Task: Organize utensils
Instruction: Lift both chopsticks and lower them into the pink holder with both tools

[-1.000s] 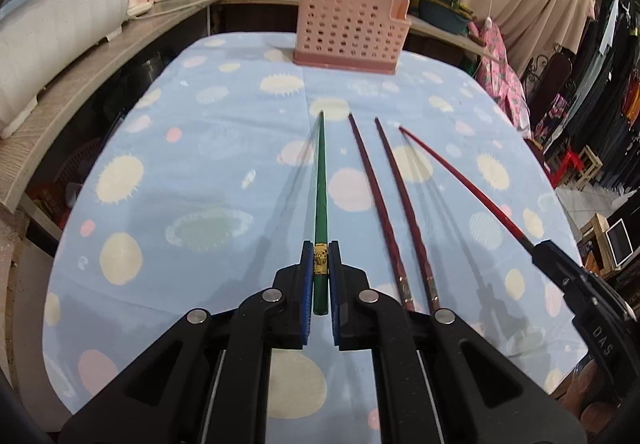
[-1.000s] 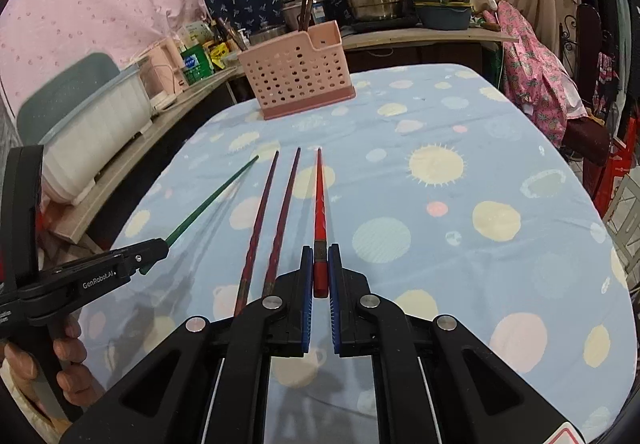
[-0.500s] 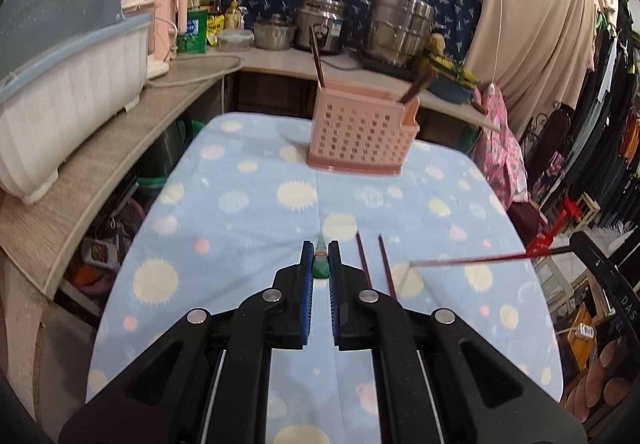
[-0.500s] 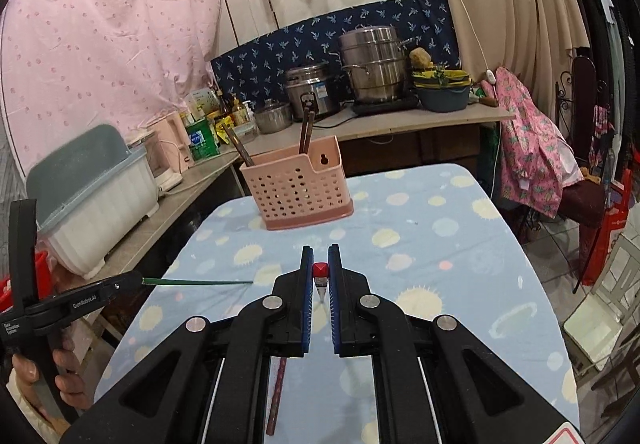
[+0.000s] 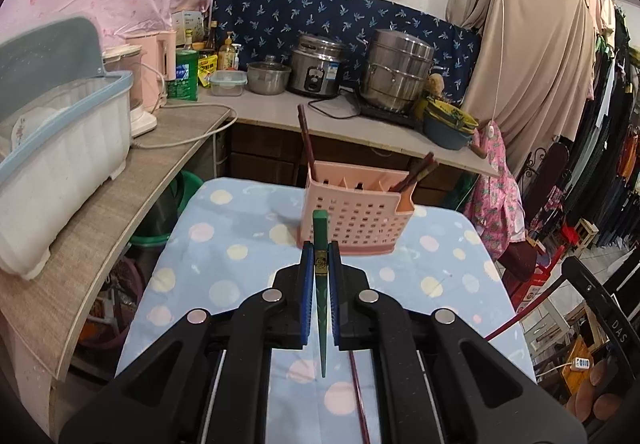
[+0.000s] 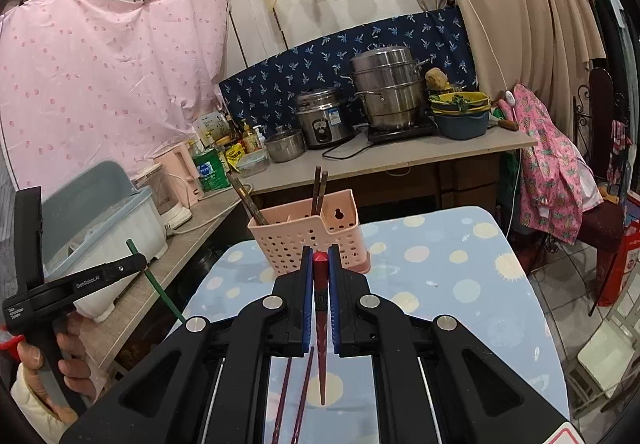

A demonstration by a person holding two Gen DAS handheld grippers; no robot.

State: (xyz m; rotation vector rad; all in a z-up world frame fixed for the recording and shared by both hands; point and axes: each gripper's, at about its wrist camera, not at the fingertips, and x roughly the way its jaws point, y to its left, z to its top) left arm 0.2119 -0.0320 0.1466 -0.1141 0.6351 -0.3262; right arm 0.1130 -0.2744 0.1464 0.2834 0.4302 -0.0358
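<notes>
Green chopstick point(image 5: 321, 264) pinched in the left gripper point(image 5: 320, 258), red chopstick point(image 6: 320, 296) in the right gripper point(image 6: 320, 264), both tips down, short of the basket point(image 5: 354, 218). Thin grips could pivot and miss its slots.

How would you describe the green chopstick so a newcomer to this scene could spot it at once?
Find the table with the blue dotted cloth and the pink utensil basket at its far end. In front of it, the left gripper pinches the green chopstick upright, tip down. The other chopsticks are red or maroon.
</notes>
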